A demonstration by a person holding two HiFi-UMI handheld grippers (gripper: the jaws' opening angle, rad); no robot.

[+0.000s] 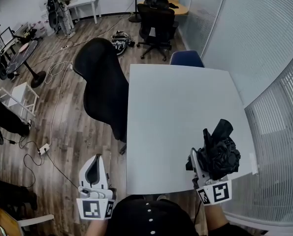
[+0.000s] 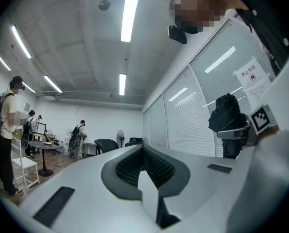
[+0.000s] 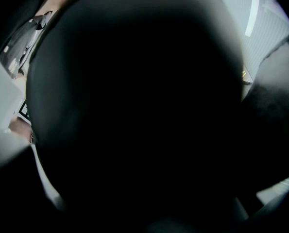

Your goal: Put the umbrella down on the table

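A folded black umbrella (image 1: 219,149) stands upright in my right gripper (image 1: 209,170), which is shut on its lower part above the near right corner of the white table (image 1: 176,112). In the right gripper view the dark umbrella (image 3: 134,110) fills almost the whole picture and hides the jaws. My left gripper (image 1: 94,168) hangs off the table's near left corner over the floor, its jaws together with nothing in them. The left gripper view looks along its shut jaws and shows the umbrella (image 2: 227,123) off to the right.
A black office chair (image 1: 104,85) stands against the table's left edge and a blue chair (image 1: 186,58) at its far edge. Cables (image 1: 48,146) run over the wooden floor. A blinds-covered glass wall (image 1: 279,107) lines the right side. People (image 1: 60,6) stand far back.
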